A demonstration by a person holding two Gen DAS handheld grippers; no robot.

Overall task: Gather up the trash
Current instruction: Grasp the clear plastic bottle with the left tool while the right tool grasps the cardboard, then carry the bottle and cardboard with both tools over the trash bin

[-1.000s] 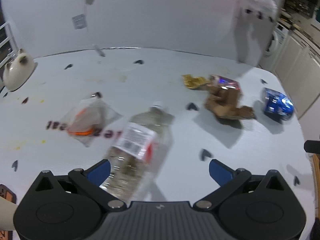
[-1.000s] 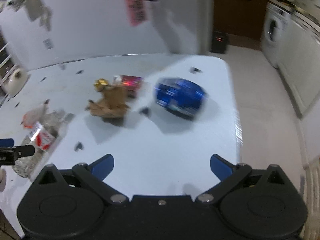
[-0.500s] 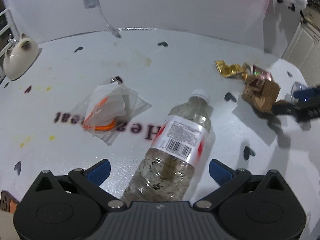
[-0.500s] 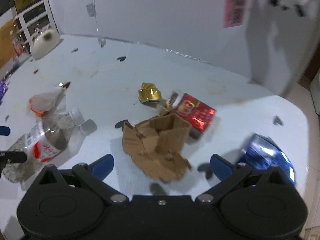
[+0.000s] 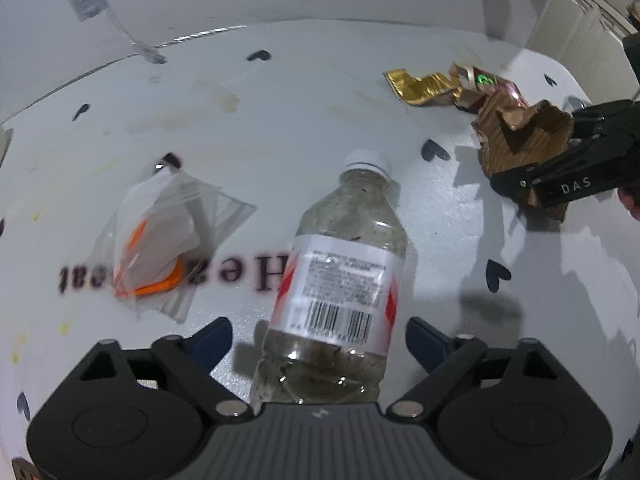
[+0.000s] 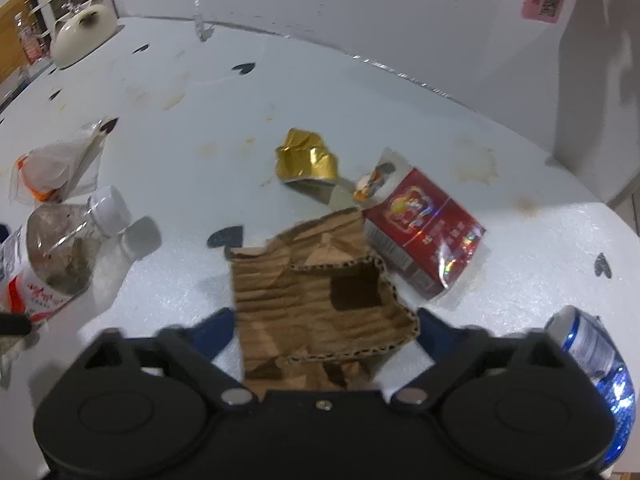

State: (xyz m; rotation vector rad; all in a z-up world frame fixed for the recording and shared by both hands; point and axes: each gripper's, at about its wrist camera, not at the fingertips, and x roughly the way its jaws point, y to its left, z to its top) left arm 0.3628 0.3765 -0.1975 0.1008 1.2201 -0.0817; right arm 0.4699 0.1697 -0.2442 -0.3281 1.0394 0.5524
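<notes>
one bottle (image 5: pixel 340 276), one cardboard scrap (image 6: pixel 320 304), one can (image 6: pixel 596 364) (blue), two wrappers (image 6: pixel 306 158).

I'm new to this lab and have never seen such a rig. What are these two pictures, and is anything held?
A person carries a two-finger gripper in each hand, each with a camera looking along its fingers. On the white table, the left gripper straddles a lying plastic bottle; the right gripper straddles crumpled cardboard. Both jaws have just been closing, though neither clearly presses yet, so nothing is lifted. Nearby lie a plastic bag, gold foil, a red packet and a blue can.
</notes>
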